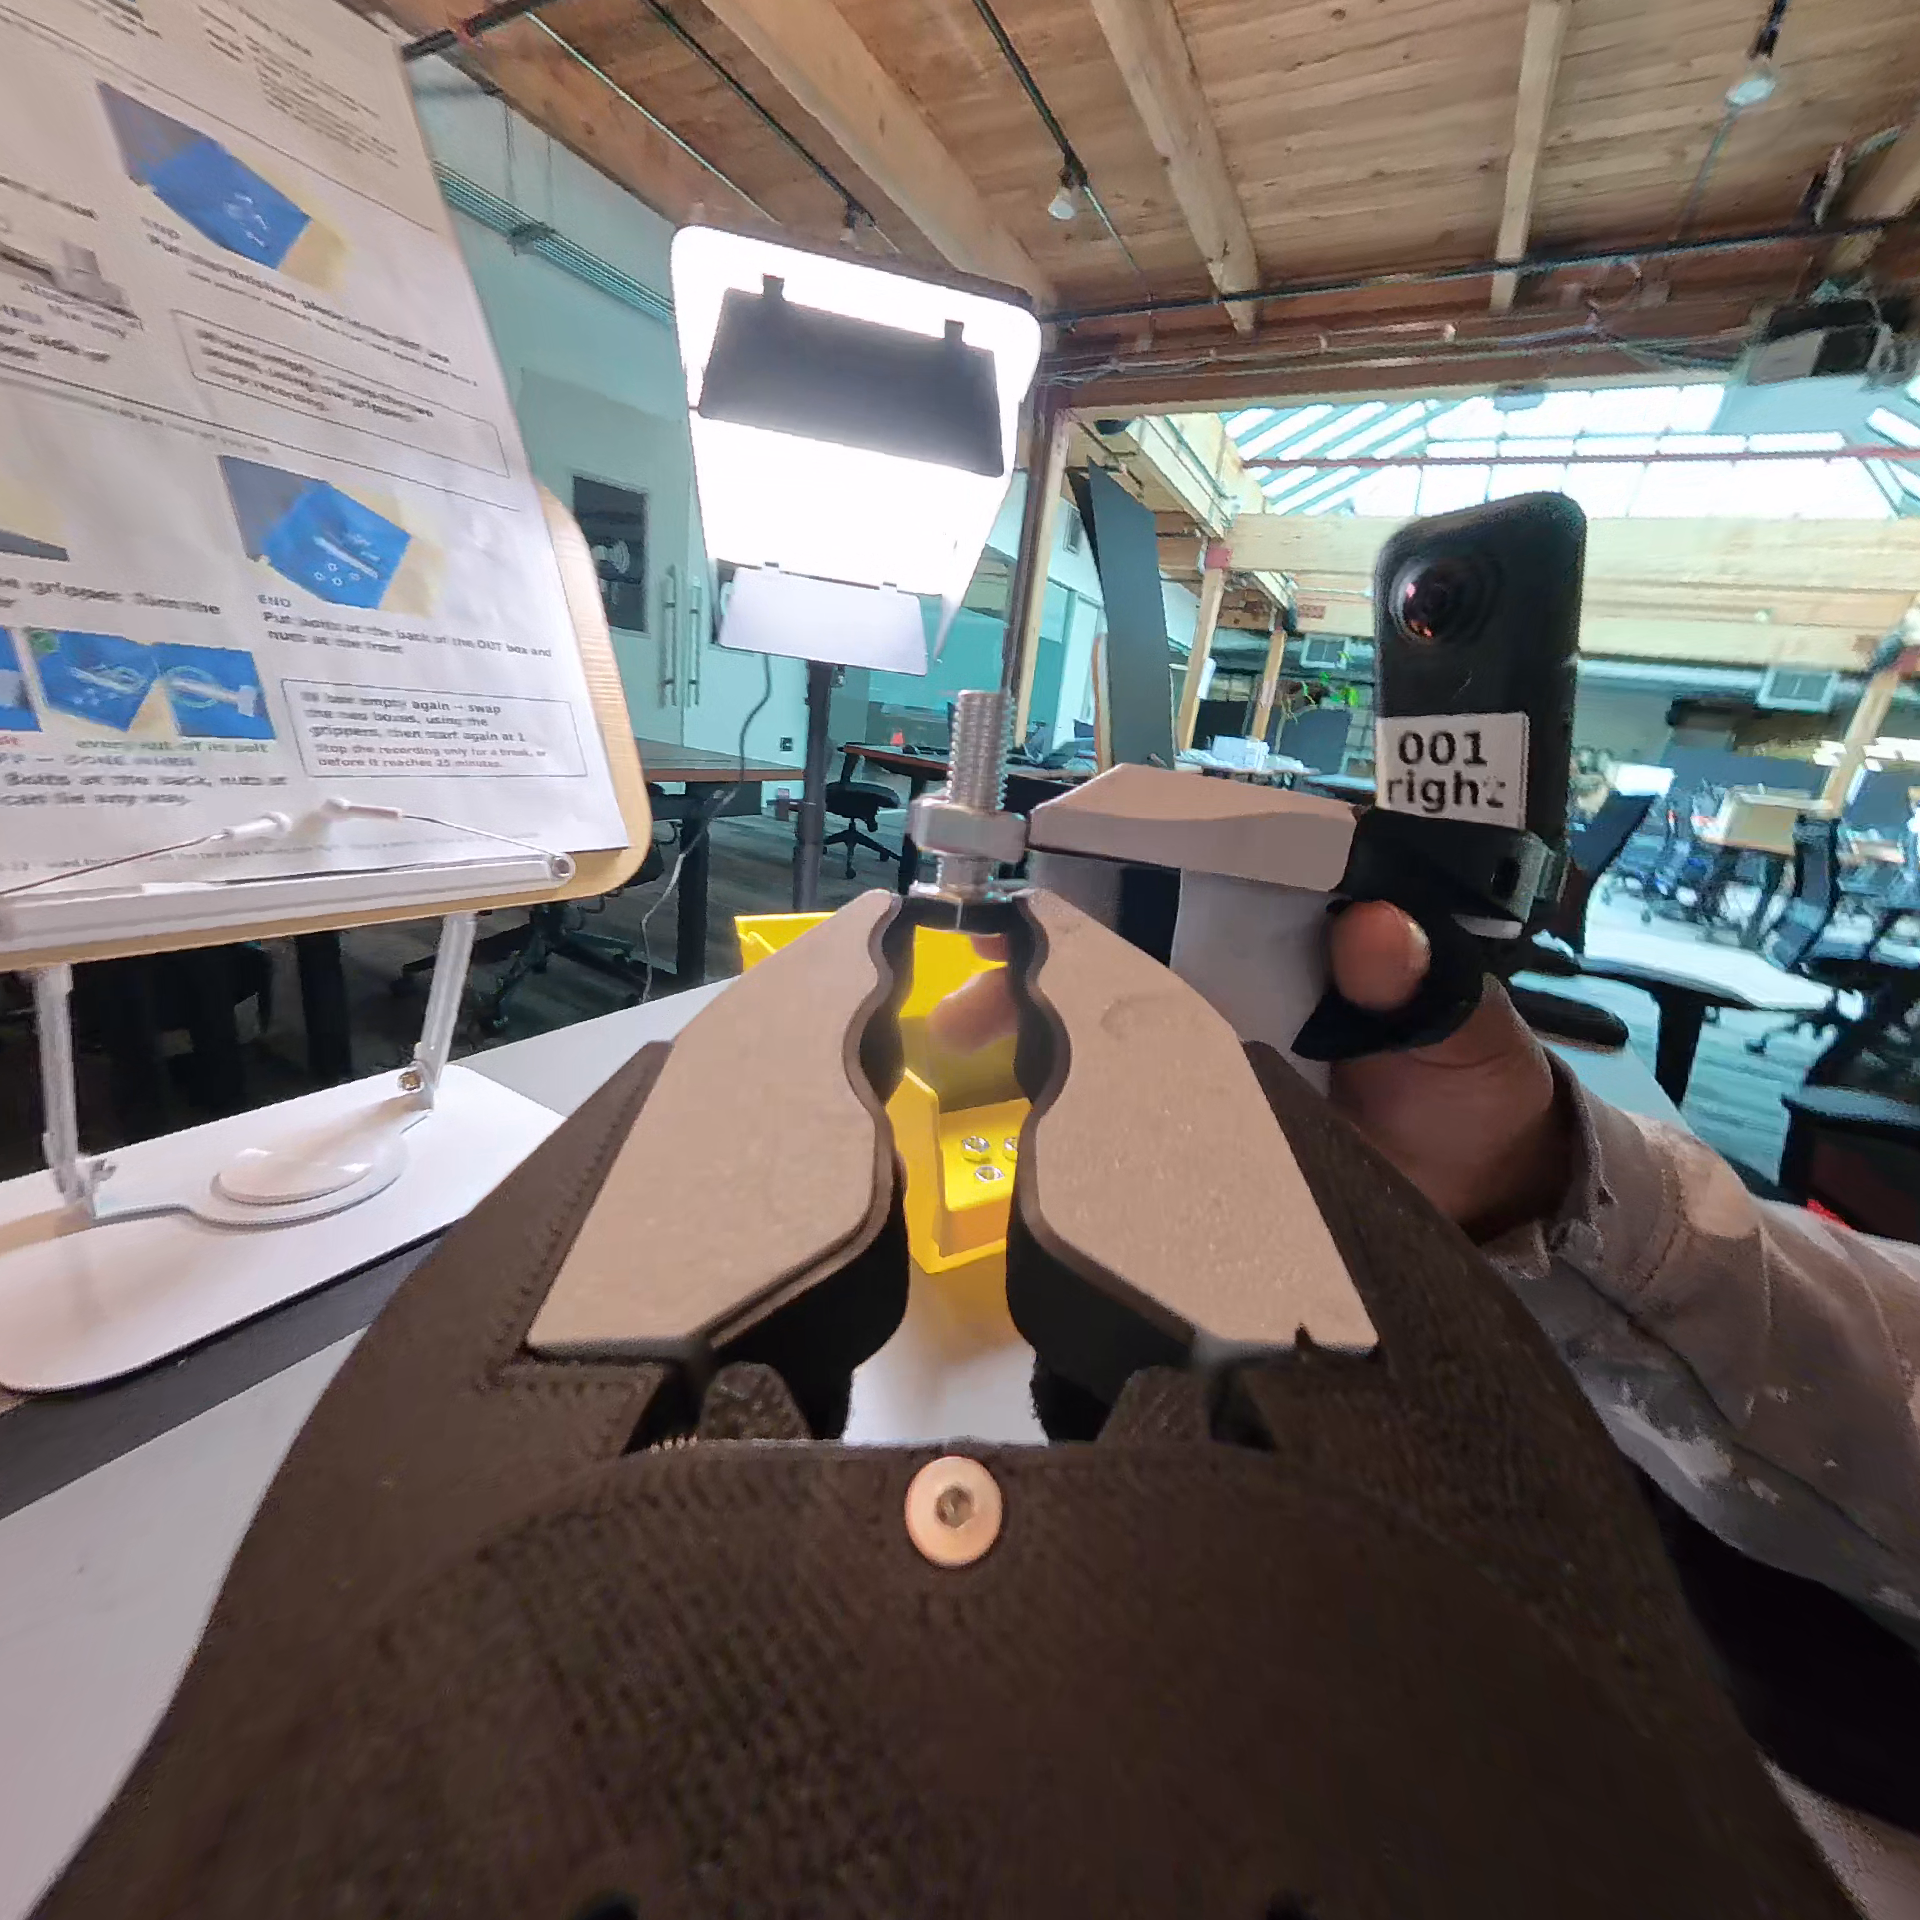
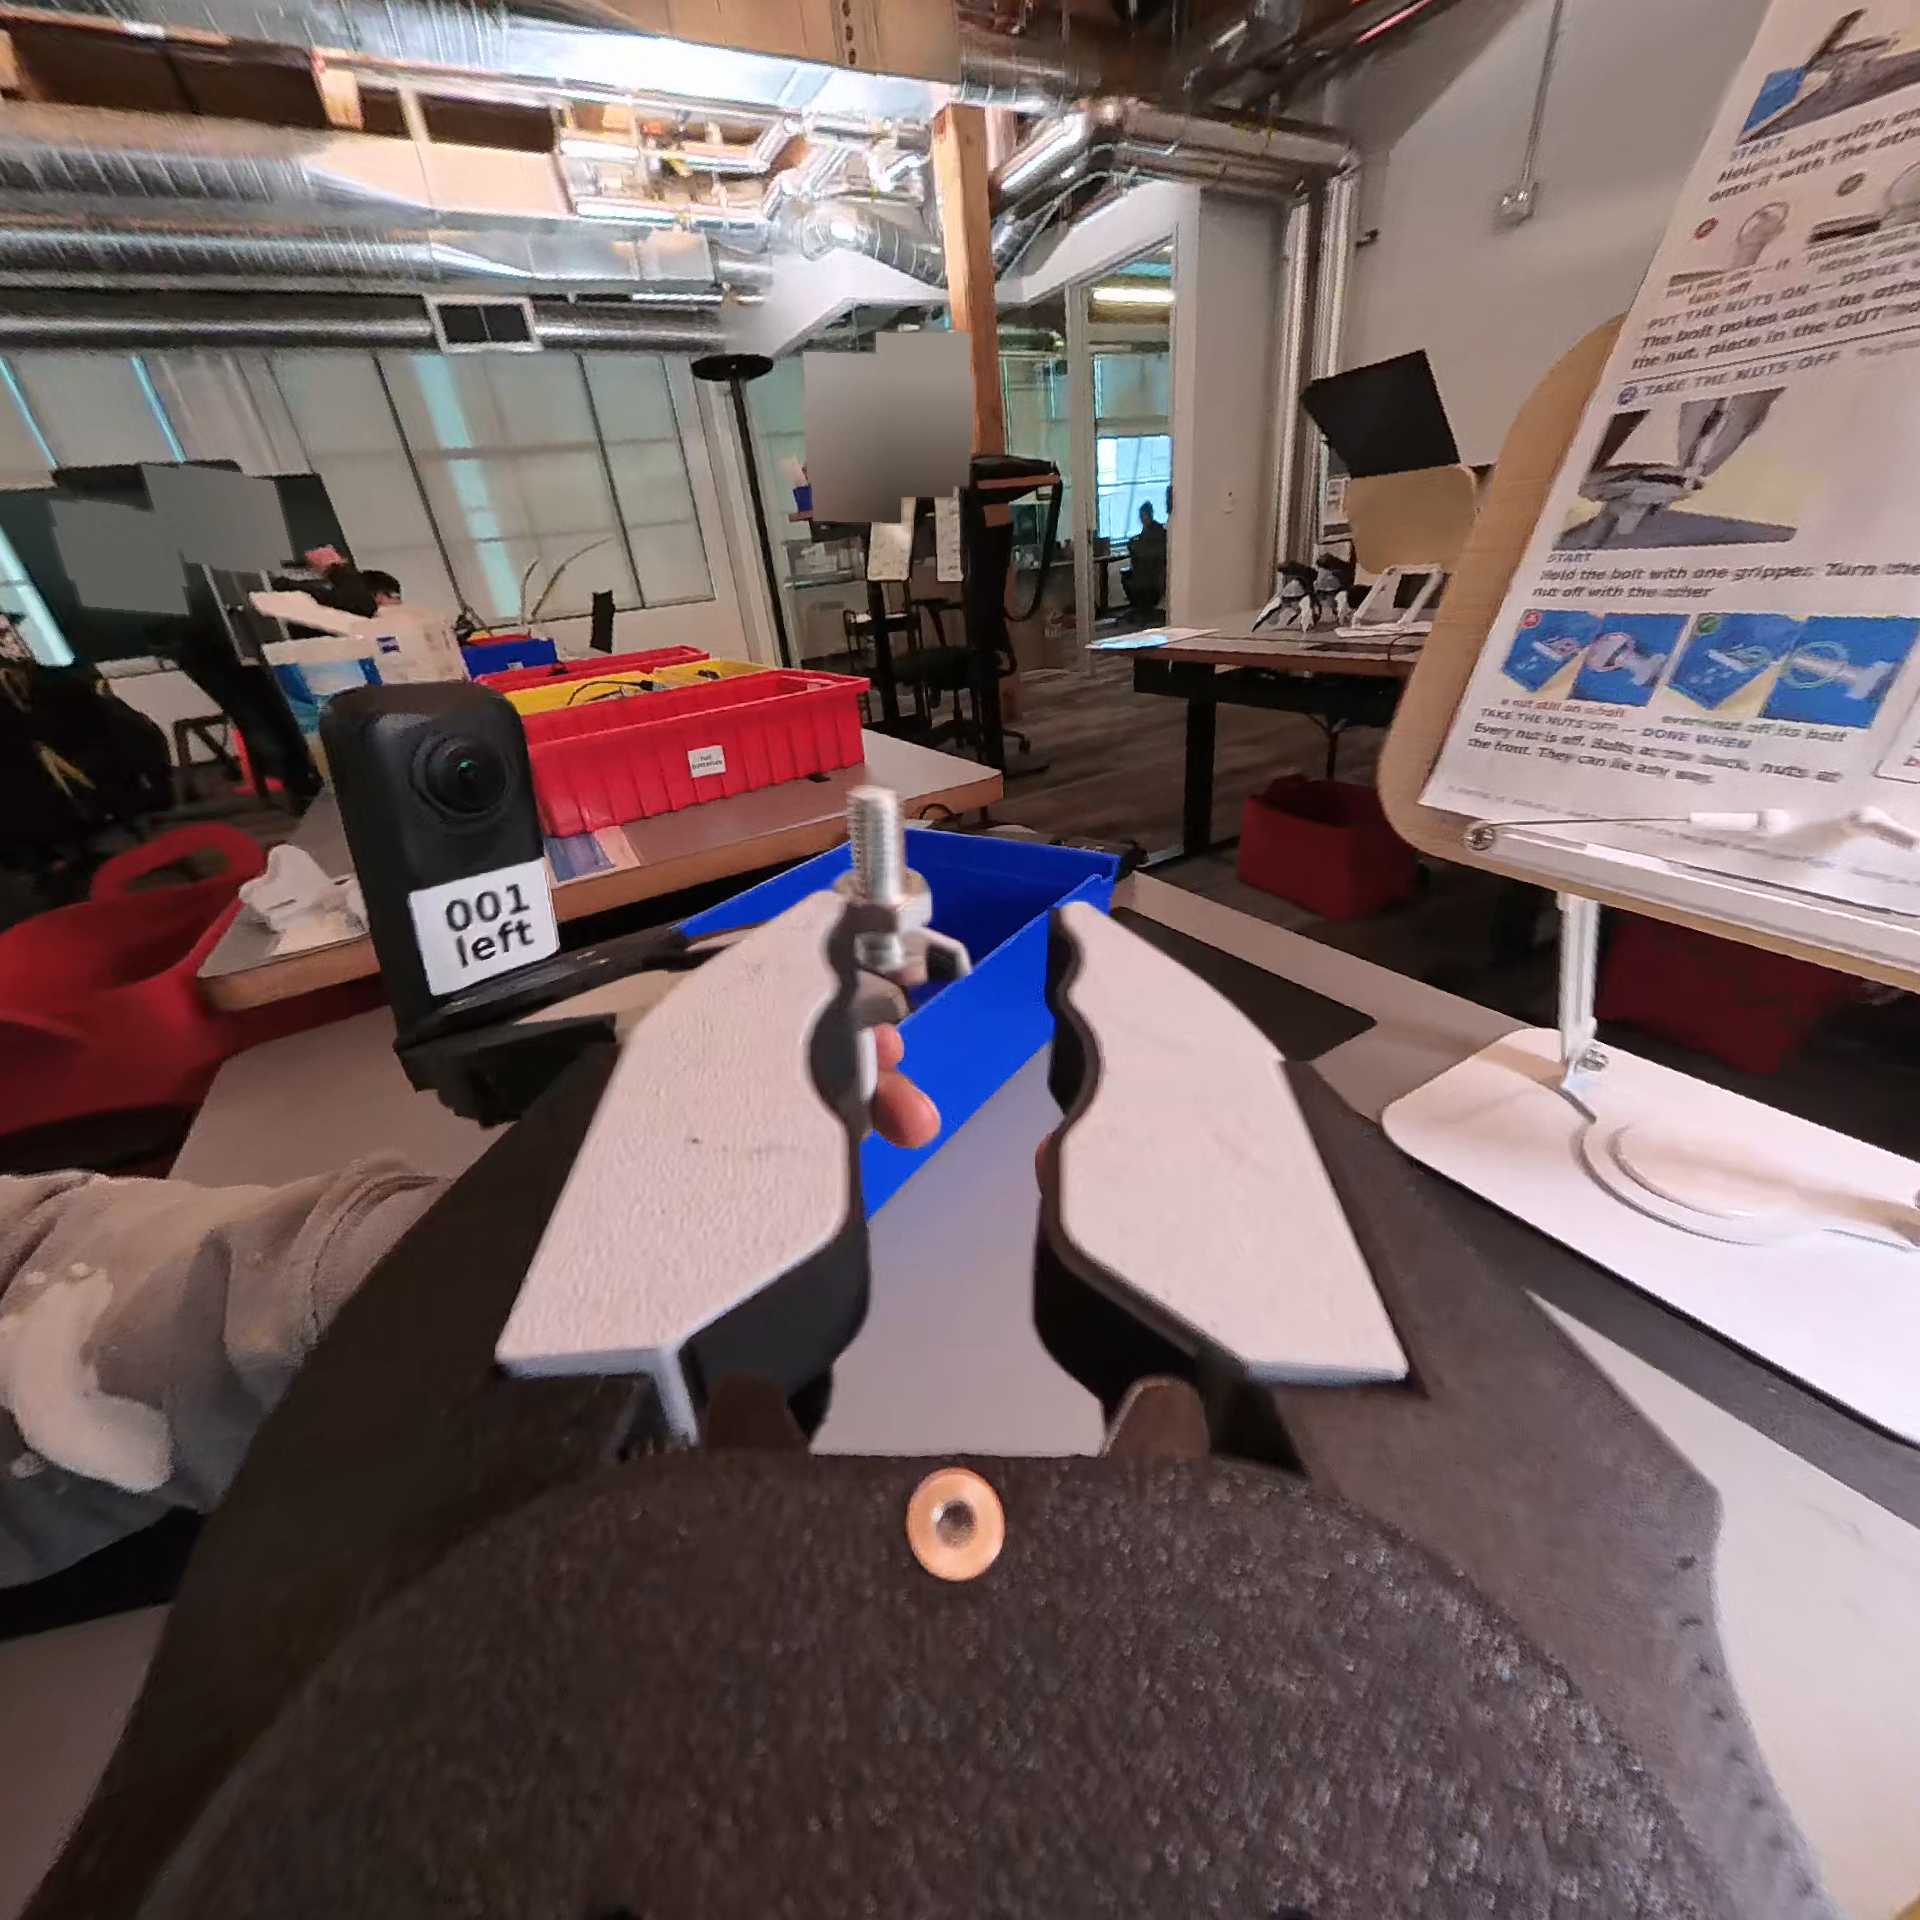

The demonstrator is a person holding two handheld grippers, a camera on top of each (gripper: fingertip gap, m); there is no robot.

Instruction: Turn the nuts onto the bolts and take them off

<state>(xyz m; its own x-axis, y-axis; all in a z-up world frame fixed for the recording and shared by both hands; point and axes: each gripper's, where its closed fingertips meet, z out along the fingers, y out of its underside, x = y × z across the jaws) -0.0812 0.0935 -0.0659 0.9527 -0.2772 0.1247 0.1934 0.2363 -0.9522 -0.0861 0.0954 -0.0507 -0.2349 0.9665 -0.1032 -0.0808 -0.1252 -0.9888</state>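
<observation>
Left tongs (image 1: 961, 914) are nearly closed at the tips and clamp the head end of one bolt (image 1: 979, 750); the wavy inner edges of the two fingers leave a gap lower down. The bolt stands upright, long axis vertical, threaded end pointing up, held in the air above the bench (image 1: 104, 1558). One hex nut (image 1: 961, 831) sits on the thread just above the left fingertips, with most of the thread bare above it. Right tongs (image 2: 940, 935) stand wide apart; in the right wrist view the left-hand finger (image 2: 717, 1122) lies just beside the nut and bolt, the other finger is well clear, and nothing is gripped between them. In the left wrist view one grey finger of the right tongs reaches in from the right, its tip touching or almost touching the side of the nut; contact cannot be confirmed. A hand (image 1: 1434, 1049) holds the right tool, sleeve visible. Below the left tongs, a yellow bin (image 1: 961, 1195) rests on the bench; three loose nuts (image 1: 982, 1158) show in it through the gap, the rest of the bin hidden. In the right wrist view a blue bin (image 2: 997, 997) lies on the bench beyond the bolt; its contents cannot be seen. One instruction sheet on a white stand (image 1: 260, 1195) is on the bench, to the left in the left wrist view.
</observation>
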